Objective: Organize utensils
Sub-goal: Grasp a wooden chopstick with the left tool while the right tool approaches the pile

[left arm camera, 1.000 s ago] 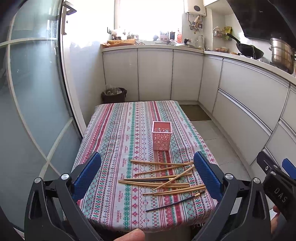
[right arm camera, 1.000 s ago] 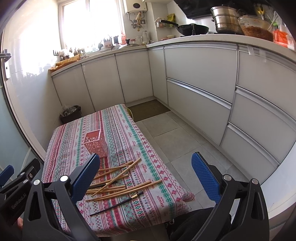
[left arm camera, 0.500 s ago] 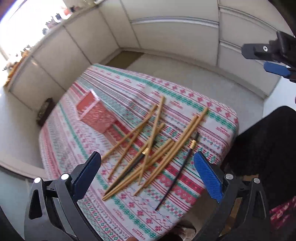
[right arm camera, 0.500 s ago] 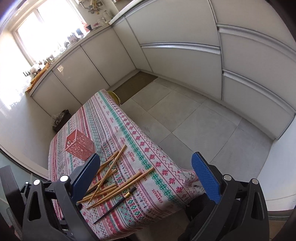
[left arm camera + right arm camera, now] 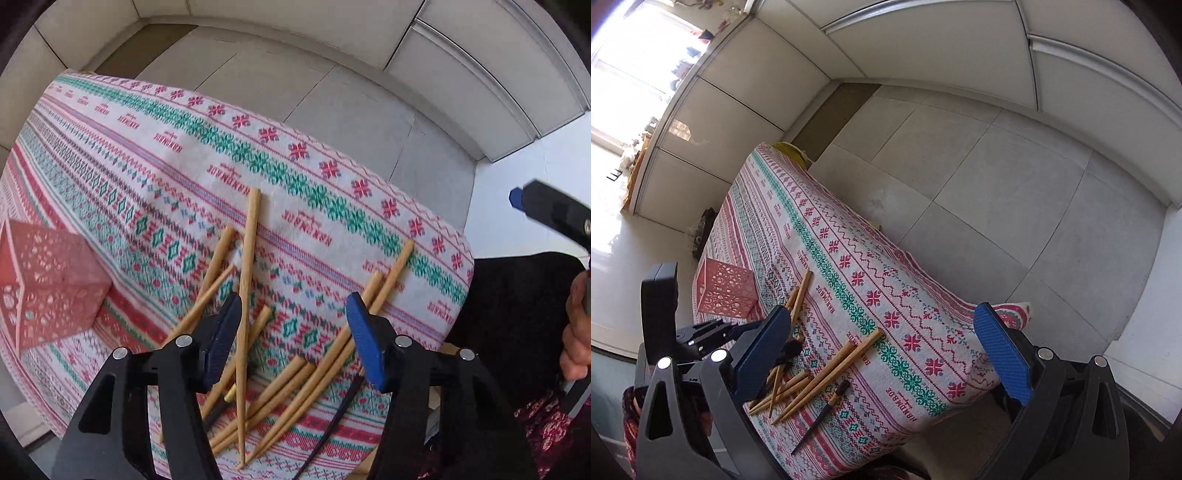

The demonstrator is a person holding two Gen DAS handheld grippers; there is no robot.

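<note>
Both pairs of jaws stand spread and hold nothing: the left gripper hangs low over the scattered wooden chopsticks, its blue fingers straddling part of the heap, while the right gripper hovers higher and off to the side, over the near corner of the table. The chopsticks lie loose and crossed on the patterned tablecloth, one long stick resting over several others, and a dark chopstick with a gold band lies apart at the near edge. The pink perforated holder stands upright on the cloth, near the pile but clear of it, on the left gripper's left. The step in hand looks like the first pick: the left gripper is lining up on a stick, and none has yet reached the holder. The next move calls for lowering the fingers either side of a single stick, probably the one lying on top, and closing gently, since crossed sticks are likely to roll or drag their neighbours.
</note>
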